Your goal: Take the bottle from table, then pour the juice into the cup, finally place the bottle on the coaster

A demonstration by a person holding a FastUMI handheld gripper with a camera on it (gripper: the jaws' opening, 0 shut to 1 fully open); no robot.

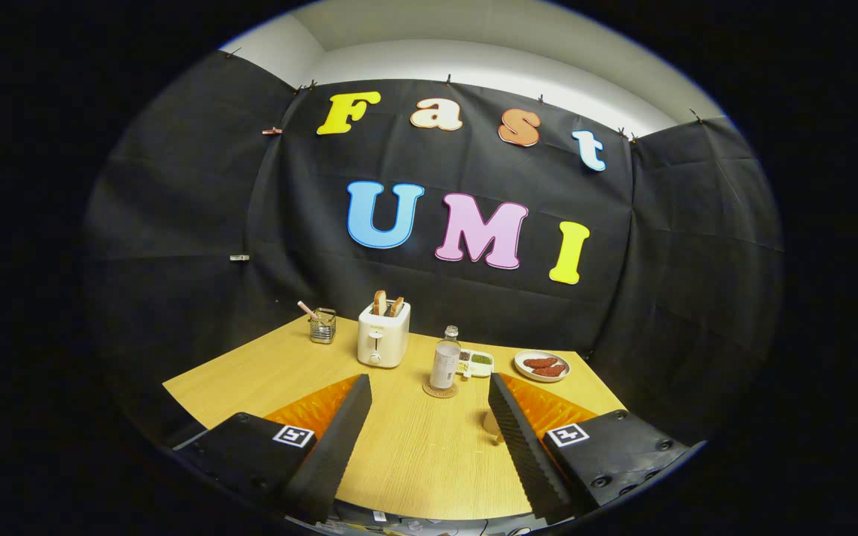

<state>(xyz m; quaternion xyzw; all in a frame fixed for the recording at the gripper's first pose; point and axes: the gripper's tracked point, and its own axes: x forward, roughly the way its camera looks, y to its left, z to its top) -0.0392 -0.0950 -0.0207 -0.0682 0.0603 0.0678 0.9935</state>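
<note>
We see our gripper (429, 391) held above the near part of the table (414, 454), its two fingers spread wide with nothing between them but bare wood. The bottle (445, 362) stands upright on the coaster (440, 389), just ahead of the fingertips and roughly midway between the two, a little nearer the right finger; neither finger touches it. The cup (491, 424) sits close against the inner face of the right finger, partly hidden by it, so we cannot tell whether the two touch or what the cup holds. Beyond the bottle and just to its right lies a small tray (476, 362) with divided sections. Further right, beyond the right finger, we find a plate (541, 366) with reddish pieces of food on it. Beyond the left fingertip stands a toaster (383, 334) with two slices of bread (387, 304) poking up from its slots. Left of the toaster, well apart from the fingers, is a wire holder (322, 325) with a stick leaning out of it.
</note>
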